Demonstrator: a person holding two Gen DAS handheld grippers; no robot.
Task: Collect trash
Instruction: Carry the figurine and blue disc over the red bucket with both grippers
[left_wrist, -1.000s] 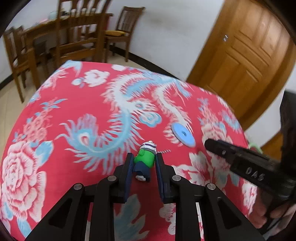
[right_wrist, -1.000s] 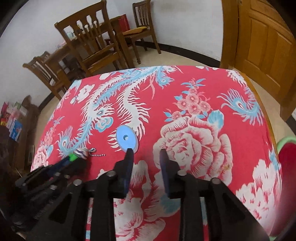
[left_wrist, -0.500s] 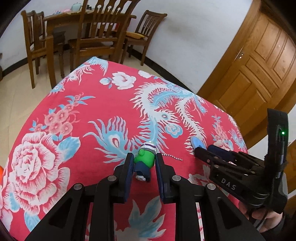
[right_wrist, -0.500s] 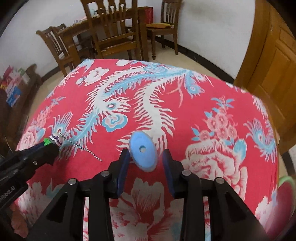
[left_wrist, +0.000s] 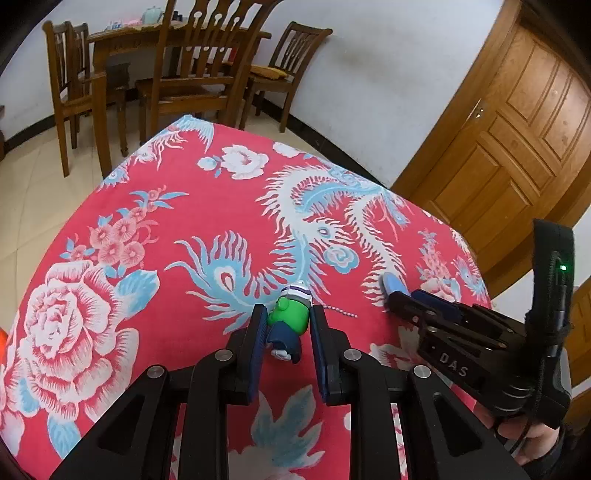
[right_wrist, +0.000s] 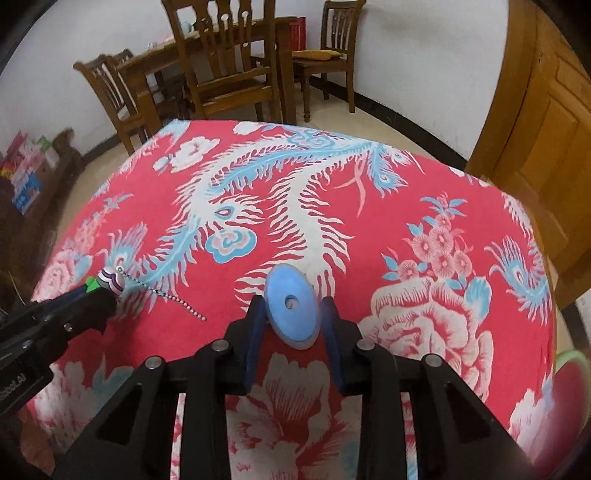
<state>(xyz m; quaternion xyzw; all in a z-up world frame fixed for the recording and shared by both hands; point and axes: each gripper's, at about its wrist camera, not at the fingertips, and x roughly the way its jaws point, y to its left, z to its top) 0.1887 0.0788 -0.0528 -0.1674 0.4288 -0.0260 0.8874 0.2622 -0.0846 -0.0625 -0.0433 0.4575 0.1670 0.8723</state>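
at nine o'clock, left gripper (left_wrist: 286, 319) clenched on green toy figure (left_wrist: 290, 314), bead chain (right_wrist: 177, 299) trailing onto red tablecloth (left_wrist: 207, 206); at three o'clock, right gripper (right_wrist: 293, 310) closing, pinching tilted blue disc (right_wrist: 291, 306) above cloth

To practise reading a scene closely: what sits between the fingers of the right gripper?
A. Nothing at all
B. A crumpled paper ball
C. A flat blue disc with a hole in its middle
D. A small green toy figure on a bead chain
C: in the right wrist view the blue disc stands on edge between the closing jaws of the right gripper; the toy figure is in the left gripper.
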